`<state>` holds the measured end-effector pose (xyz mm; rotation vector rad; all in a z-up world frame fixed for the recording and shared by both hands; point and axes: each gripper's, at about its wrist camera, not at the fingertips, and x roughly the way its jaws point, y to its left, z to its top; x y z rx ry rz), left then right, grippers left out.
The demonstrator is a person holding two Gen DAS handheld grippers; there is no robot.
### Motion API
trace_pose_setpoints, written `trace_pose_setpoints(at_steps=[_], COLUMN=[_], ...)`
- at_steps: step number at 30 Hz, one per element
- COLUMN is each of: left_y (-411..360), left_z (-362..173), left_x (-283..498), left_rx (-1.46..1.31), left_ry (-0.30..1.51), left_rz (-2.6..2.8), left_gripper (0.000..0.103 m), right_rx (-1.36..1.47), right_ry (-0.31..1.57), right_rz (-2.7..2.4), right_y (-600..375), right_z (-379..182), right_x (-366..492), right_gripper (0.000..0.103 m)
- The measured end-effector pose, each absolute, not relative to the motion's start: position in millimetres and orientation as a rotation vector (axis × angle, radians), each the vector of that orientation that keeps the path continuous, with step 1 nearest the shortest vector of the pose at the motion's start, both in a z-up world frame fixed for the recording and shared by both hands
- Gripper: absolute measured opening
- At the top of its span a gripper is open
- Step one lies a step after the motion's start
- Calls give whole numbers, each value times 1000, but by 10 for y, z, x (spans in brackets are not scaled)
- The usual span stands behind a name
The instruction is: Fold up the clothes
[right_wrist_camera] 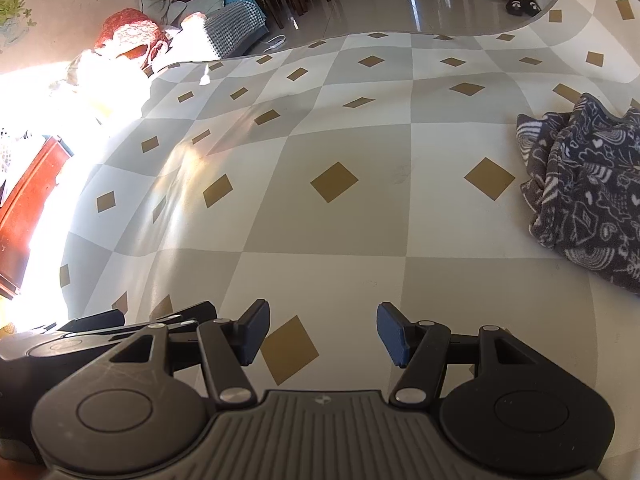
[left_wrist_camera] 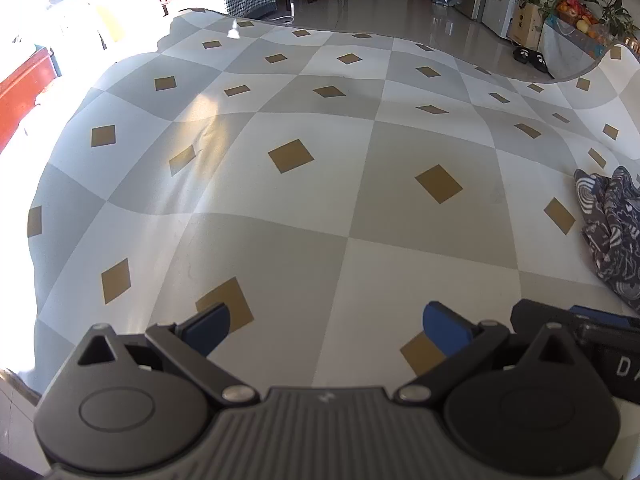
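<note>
Checkered cloth (right_wrist_camera: 340, 240), patterned garment (right_wrist_camera: 588, 196) far right.

Checkered cloth-covered surface (right_wrist_camera: 328, 216), crumpled dark patterned garment (right_wrist_camera: 588, 196) at its right side

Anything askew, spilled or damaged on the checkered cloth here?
Nothing spilled or damaged. The dark patterned garment lies bunched at the right edge of the checkered cloth, not yet folded. Both claws are open and empty.

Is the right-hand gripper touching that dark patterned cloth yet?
Apart. In the right wrist view, the right gripper stands open over bare checked tablecloth, while the dark patterned cloth lies well off to its right with tablecloth showing between them.
</note>
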<state>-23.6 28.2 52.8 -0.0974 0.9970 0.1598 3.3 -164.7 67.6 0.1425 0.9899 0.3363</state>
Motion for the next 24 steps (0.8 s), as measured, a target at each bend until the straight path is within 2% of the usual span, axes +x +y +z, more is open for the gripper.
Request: trace_pose_setpoints(at_steps=[24], left_y=[-47], left_z=[87], left_x=[31], left_rx=[-76], left_ry=[1112], left_rz=[95], left_gripper=[103], right_rx=[116], right_ry=[1070], right_rz=[197], right_y=[-1959], right_z=[292], right_x=[293], right_gripper=[59])
